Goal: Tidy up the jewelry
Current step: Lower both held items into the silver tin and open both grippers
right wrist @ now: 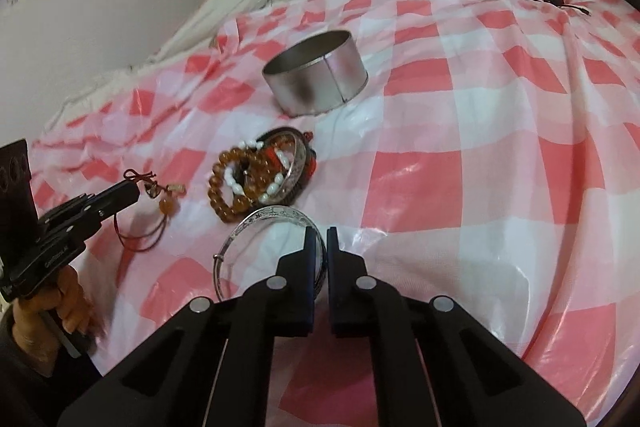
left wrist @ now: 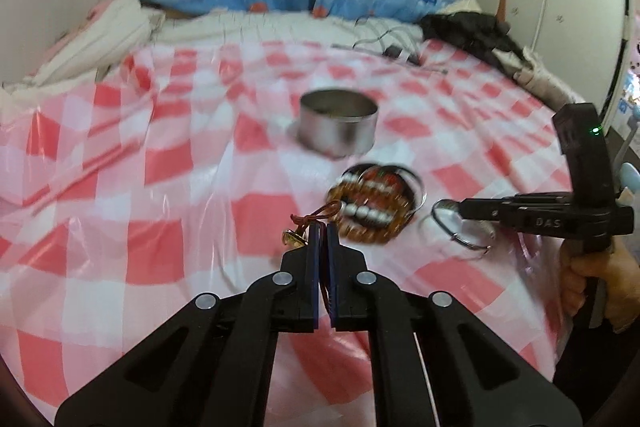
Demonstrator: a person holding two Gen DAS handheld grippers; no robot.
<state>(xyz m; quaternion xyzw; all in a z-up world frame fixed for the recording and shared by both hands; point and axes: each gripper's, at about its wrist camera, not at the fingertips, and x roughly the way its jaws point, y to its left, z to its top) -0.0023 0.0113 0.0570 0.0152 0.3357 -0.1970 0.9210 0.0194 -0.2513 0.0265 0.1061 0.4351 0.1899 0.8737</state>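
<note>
Left gripper (left wrist: 323,233) pinches red cord (right wrist: 140,175), right gripper (right wrist: 321,237) clamps silver bangle (right wrist: 256,223); round metal tin (right wrist: 316,75) beyond beads (right wrist: 248,179).

Black plastic left gripper (left wrist: 323,231) and right gripper (right wrist: 321,235); round silver rivets on linkage arms, blue-edged finger pads (left wrist: 314,247); bare-skinned hands.

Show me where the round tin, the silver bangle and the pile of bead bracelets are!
Round tin (right wrist: 320,83), right wrist view, on its outer side wall.
Silver bangle (right wrist: 276,214), right wrist view, on its engraved far rim.
Pile of bead bracelets (right wrist: 232,195), right wrist view, on the amber beads.
</note>
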